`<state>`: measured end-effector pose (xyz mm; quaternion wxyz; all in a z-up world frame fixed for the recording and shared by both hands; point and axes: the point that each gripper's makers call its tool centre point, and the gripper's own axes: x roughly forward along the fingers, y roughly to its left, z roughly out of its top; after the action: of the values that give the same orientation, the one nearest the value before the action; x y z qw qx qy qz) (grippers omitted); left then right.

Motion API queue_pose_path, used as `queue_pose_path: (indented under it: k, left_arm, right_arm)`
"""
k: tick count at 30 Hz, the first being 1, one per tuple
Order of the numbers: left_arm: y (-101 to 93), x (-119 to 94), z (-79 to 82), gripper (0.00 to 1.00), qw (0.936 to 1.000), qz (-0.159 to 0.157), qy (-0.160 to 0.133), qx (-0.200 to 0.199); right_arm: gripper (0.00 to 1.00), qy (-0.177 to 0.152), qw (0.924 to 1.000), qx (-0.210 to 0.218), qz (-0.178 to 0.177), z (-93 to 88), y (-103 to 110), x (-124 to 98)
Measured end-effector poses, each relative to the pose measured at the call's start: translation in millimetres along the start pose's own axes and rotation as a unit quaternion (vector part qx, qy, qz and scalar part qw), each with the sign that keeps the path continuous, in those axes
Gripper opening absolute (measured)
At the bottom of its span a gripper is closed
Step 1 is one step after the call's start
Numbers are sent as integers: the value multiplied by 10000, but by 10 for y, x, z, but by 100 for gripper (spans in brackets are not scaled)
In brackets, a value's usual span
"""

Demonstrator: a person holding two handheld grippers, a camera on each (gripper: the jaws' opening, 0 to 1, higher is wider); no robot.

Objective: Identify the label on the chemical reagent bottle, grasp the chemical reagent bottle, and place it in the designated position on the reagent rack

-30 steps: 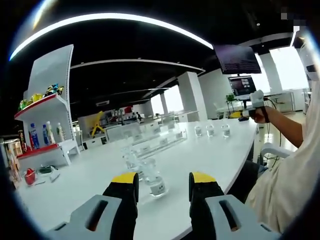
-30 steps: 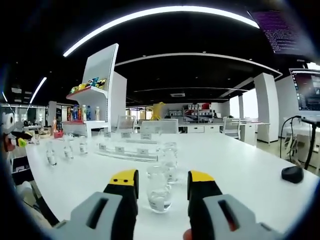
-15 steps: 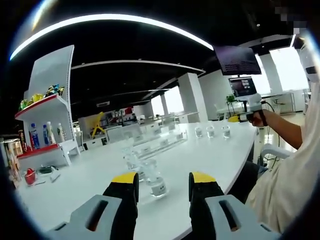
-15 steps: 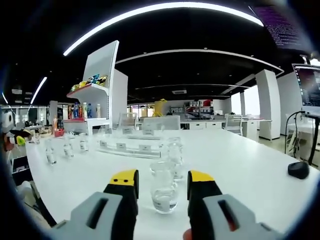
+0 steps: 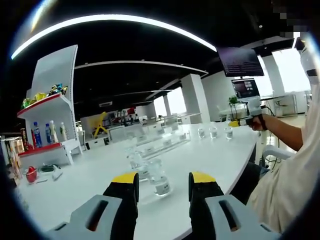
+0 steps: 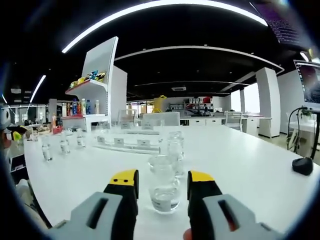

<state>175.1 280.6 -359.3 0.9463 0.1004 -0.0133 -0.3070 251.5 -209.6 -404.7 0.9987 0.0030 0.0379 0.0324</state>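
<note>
Right gripper view puts a small clear glass bottle [image 6: 164,191] with a pale label low on its front between the yellow-tipped jaws of the right gripper [image 6: 162,186], standing upright on the white table [image 6: 250,165]; the jaws stand apart with a gap on each side of the glass, so nothing is held yet. Just behind it stand more clear bottles [image 6: 174,149], close enough that a forward push could knock them, and since all are see-through, the wrong one could be taken if the label is not read first; at this size its text cannot be made out. Farther back lies the long clear rack [image 6: 131,142] with small tags along its front, well apart from the bottle, so a carry across the table is likely needed and a loose grip on smooth glass could let it slip or tilt. Three more small bottles [image 6: 62,145] stand in a row off to the left side of that view. In the left gripper view the left gripper [image 5: 162,186] also has its jaws apart, with another small labelled bottle [image 5: 159,179] standing between its tips and more glass just behind; whether this is the same cluster cannot be told. If both tools close in on neighbouring bottles they might bump each other. A white shelf unit [image 6: 97,90] with coloured bottles stands beyond the table.
</note>
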Motion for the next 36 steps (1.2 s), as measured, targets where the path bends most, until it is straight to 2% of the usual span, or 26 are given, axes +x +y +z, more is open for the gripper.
queue_pose_path:
  k: [15, 25, 36]
  left_arm:
    - [-4, 28, -27, 40, 10000, -17, 34, -11]
    - [6, 19, -28, 40, 10000, -7, 19, -13]
    - [41, 16, -35, 40, 10000, 25, 23, -36]
  right_arm:
    - [33, 15, 9999, -146, -49, -42, 1, 45]
    - [30, -118, 9997, -178, -82, 25, 11, 60]
    - [26, 9, 9993, -380, 18, -35, 70, 98]
